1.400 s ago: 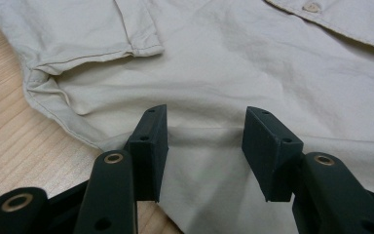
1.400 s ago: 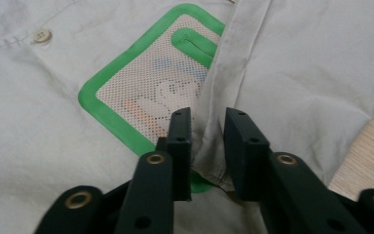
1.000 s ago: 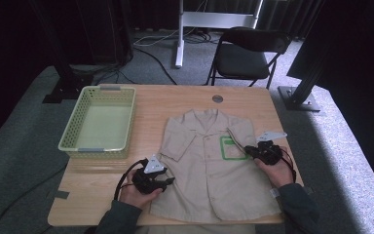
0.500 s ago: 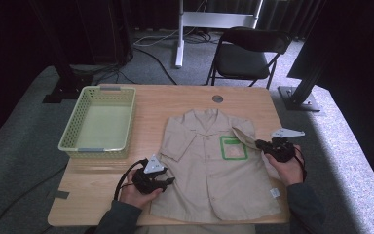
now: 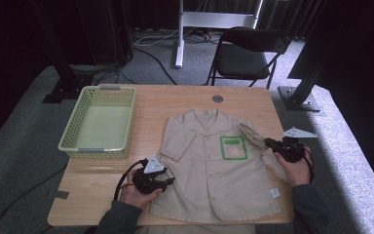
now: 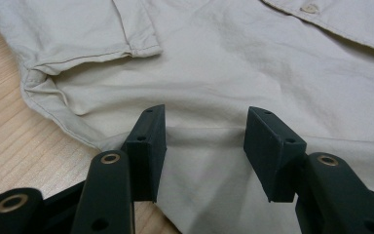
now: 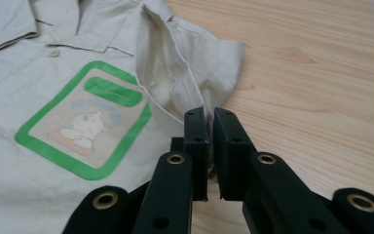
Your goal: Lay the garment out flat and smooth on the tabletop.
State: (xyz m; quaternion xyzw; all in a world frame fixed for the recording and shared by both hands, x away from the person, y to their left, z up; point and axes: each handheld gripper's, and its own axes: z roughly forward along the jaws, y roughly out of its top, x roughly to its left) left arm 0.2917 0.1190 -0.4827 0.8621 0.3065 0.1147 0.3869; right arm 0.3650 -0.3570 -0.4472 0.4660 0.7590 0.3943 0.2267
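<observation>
Setting: wooden counter (image 5: 185, 100) on grey carpet, dark curtains behind, a folding chair (image 5: 246, 56) past the far edge.
Right gripper (image 5: 270, 144): jaws nearly together, pinching the edge of the shirt's sleeve (image 7: 195, 73); the sleeve cloth is pulled up into a ridge that runs to the jaws.
Right hand (image 5: 294, 165): wrapped round the gripper at the counter's right edge, grey plate on top.
Left gripper (image 5: 169, 181): jaws wide apart, resting on the shirt's lower side edge, nothing between them but flat cloth.
Left hand (image 5: 134, 187): at the near edge, cable looping beside it.
Shirt (image 5: 214, 165): beige, short-sleeved, laid front up and buttoned in the middle of the counter, collar towards the far side.
Pocket (image 5: 233, 147): green-bordered patch on the chest, just beside the pinched sleeve.
Basket (image 5: 73, 131): pale green, on the counter's left, well apart from the shirt.
</observation>
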